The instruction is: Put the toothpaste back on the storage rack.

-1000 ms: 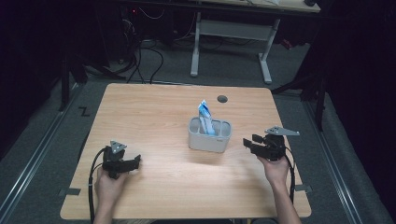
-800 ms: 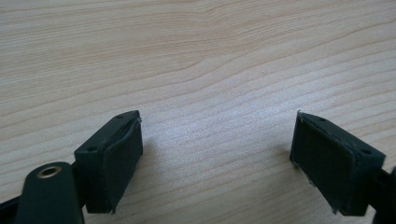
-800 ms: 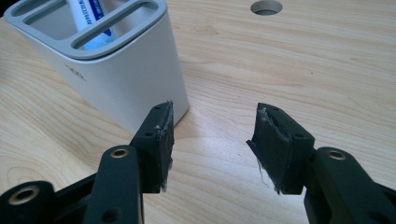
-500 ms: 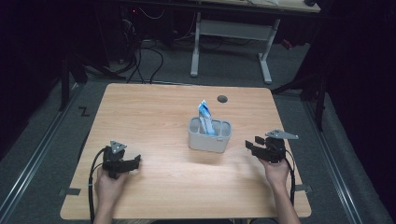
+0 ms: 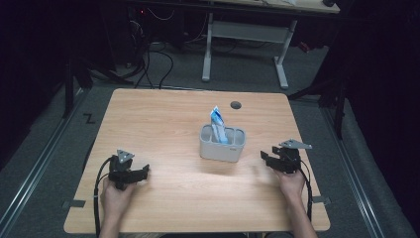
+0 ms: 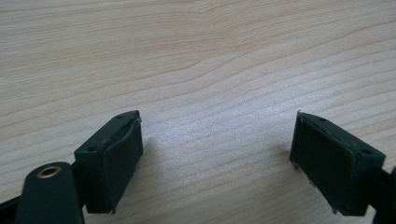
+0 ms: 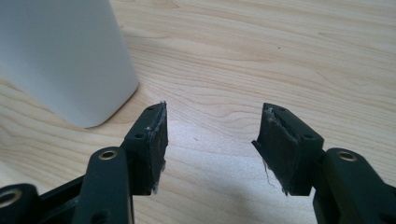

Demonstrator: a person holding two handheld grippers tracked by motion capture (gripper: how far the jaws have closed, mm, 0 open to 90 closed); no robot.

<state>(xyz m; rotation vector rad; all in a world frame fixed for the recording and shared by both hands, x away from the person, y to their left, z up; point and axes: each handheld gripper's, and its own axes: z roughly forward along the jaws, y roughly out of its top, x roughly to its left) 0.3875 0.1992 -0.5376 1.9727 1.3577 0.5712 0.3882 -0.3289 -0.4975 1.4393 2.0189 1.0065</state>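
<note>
- The left gripper [image 5: 130,173] is held low over the wooden table [image 5: 163,124], well to the left of the grey caddy [image 5: 222,144] and nearer the table's front edge; in the left gripper view its jaws are seen spread wide over bare wood, with nothing between them.
- The grey caddy is found near the middle of the table. It is judged to be light, stiff plastic with smooth, somewhat slippery walls; a hold on its rim or a divider would likely be surest.
- A blue-and-white packet [image 5: 218,125] is stood in the caddy's left compartment. Its long axis is nearly upright, its top pointed up and tilted slightly away from the caddy's right end. It is judged soft, light and crushable, best pinched at the upper part that projects above the rim.
- The right gripper [image 5: 270,159] is held just right of the caddy, its jaws parted and empty, pointed toward the caddy's wall [image 7: 60,56].
</note>
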